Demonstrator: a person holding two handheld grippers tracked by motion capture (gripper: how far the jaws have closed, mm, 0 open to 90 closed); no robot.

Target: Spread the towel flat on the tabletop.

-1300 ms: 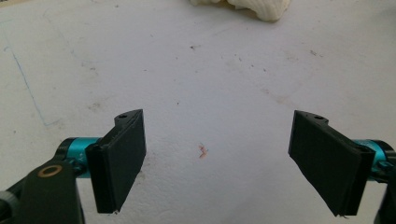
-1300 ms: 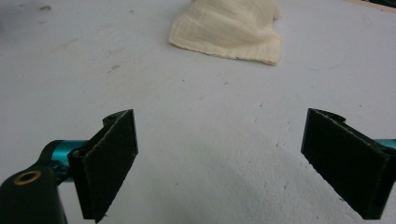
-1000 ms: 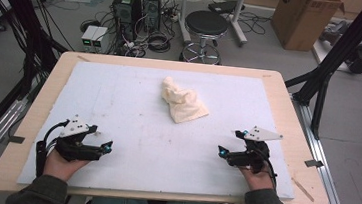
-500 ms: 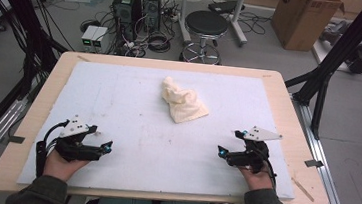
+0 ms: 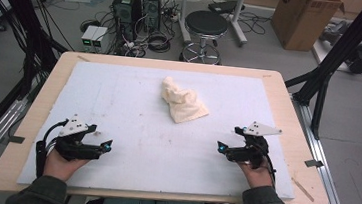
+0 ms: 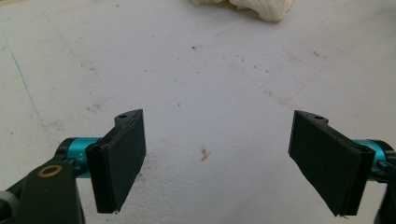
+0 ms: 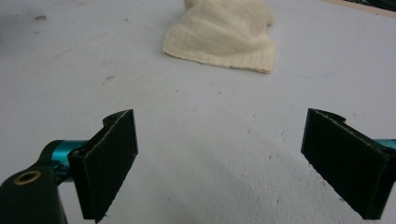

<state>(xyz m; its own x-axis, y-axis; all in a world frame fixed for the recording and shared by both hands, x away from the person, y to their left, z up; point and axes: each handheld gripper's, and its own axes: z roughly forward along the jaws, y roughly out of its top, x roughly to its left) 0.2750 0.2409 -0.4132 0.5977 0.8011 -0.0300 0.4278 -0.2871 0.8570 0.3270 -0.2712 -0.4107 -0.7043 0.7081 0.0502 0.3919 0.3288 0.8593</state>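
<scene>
Cloth: we find a cream cloth (image 5: 183, 101) lying crumpled on the white mat (image 5: 119, 101), past the middle of the tabletop (image 5: 32, 113) and well apart from both grippers.
Left gripper: we see the left gripper (image 5: 106, 146) low over the near left of the mat, its fingers (image 6: 119, 161) spread wide with nothing between them.
Right gripper: we see the right gripper (image 5: 221, 147) at the near right, its fingers (image 7: 108, 161) likewise wide apart and empty; the cloth's hemmed edge (image 7: 219, 61) lies straight ahead of it.
Step in hand: we judge this to be the reach toward the cloth, not yet a grasp.
Method: we advise bringing each gripper to a separate edge or corner, keeping the fingers low to the mat, and closing on a single layer and not on the bunched top.
Risk: we note that the folds hide the far corners, so a pinch could gather several layers.
Surroundings: we record a stool (image 5: 206, 26), computer towers (image 5: 136, 2) and a cardboard box (image 5: 305, 18) on the floor beyond the tabletop.
Obstructions: we find the mat bare between grippers and cloth, bar small stains (image 6: 204, 153).
</scene>
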